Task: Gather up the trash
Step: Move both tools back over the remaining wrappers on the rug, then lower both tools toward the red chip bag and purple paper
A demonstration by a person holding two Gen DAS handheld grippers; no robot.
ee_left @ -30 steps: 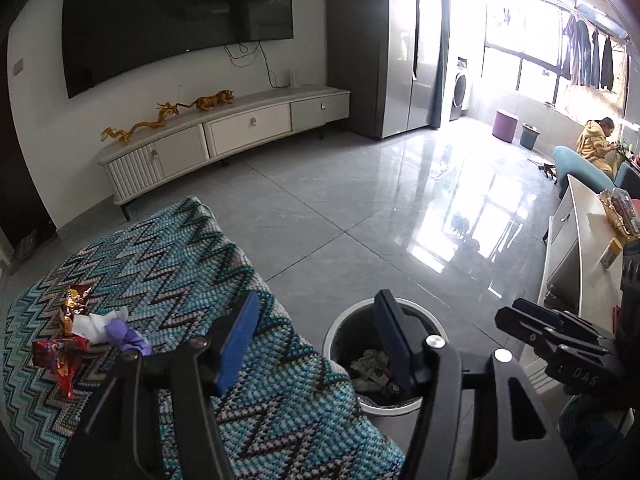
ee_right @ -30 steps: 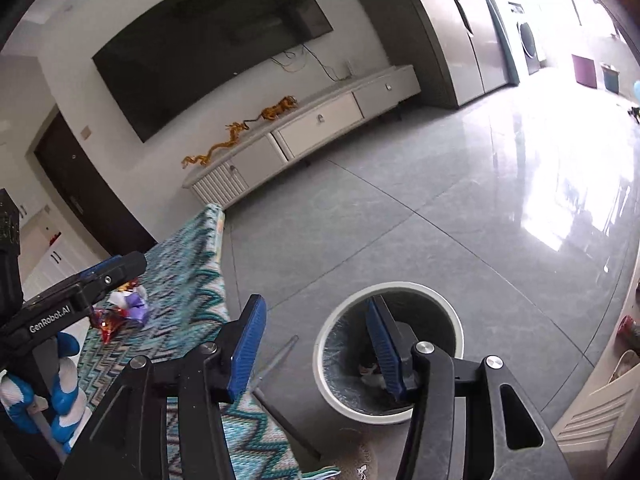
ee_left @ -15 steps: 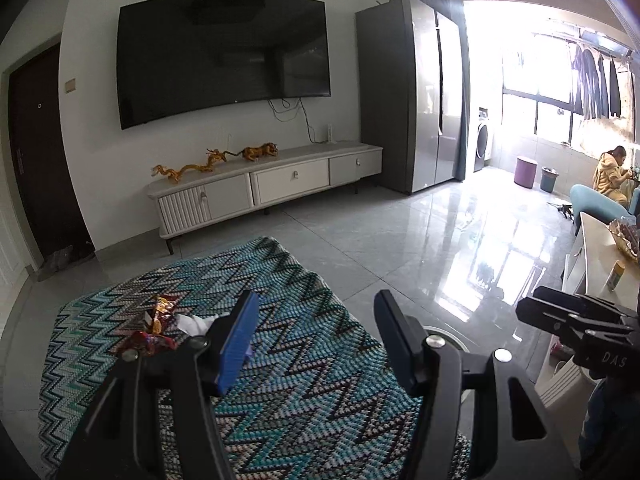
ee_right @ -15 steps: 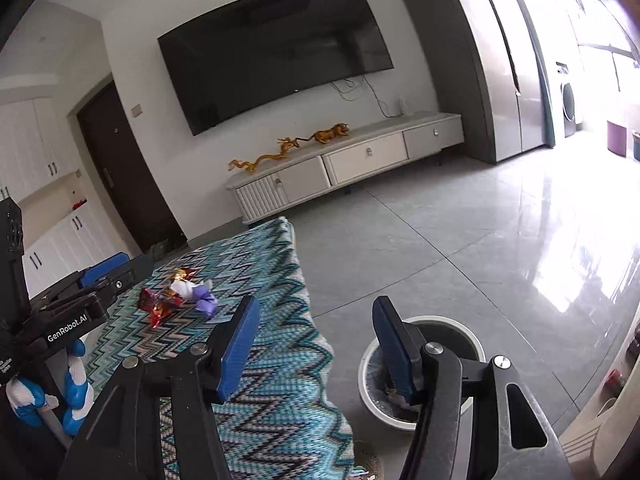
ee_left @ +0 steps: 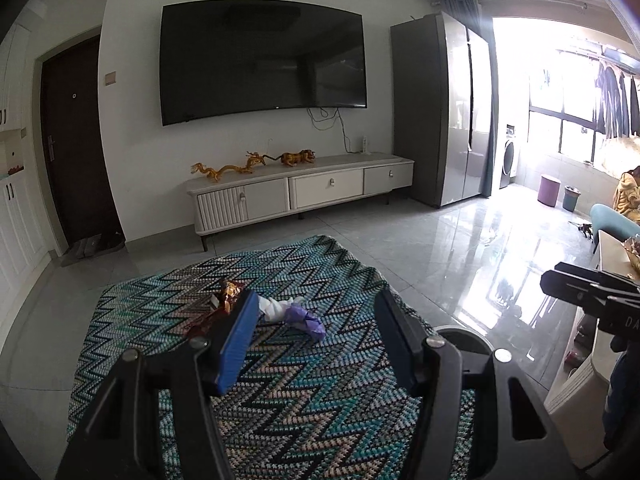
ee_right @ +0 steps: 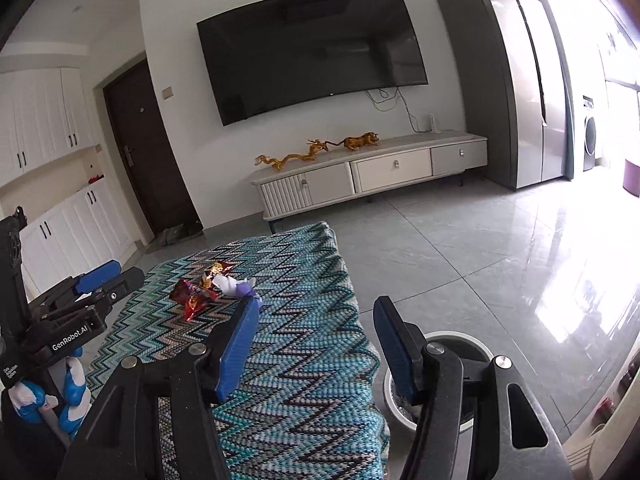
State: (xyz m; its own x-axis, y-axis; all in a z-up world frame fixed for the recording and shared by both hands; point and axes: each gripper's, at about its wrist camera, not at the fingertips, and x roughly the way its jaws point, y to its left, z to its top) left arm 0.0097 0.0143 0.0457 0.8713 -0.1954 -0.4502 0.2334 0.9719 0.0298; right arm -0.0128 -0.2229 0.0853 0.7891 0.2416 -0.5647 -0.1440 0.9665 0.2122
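Note:
A small heap of trash lies on a table covered with a teal zigzag cloth [ee_left: 304, 400]: a red-gold snack wrapper [ee_right: 192, 294], a crumpled white tissue [ee_left: 272, 306] and a purple wrapper [ee_left: 306, 320]. My left gripper [ee_left: 316, 340] is open and empty, above the cloth just short of the heap. My right gripper [ee_right: 316, 344] is open and empty over the cloth's right edge [ee_right: 360, 320]. A white-rimmed trash bin [ee_right: 452, 376] stands on the floor right of the table, with trash inside. The left gripper also shows in the right wrist view [ee_right: 100, 280].
A TV cabinet [ee_left: 300, 192] with gold dragon figures stands under a wall TV [ee_left: 260, 56]. A grey fridge [ee_left: 444, 108] is at the right. Glossy tiled floor [ee_right: 480, 248] lies beyond the table. A white side table [ee_left: 612, 256] and a seated person [ee_left: 628, 196] are at far right.
Both grippers have lifted away from the bin and swung left and up toward the table; the trash heap now sits ahead of the left gripper. Both stayed open.

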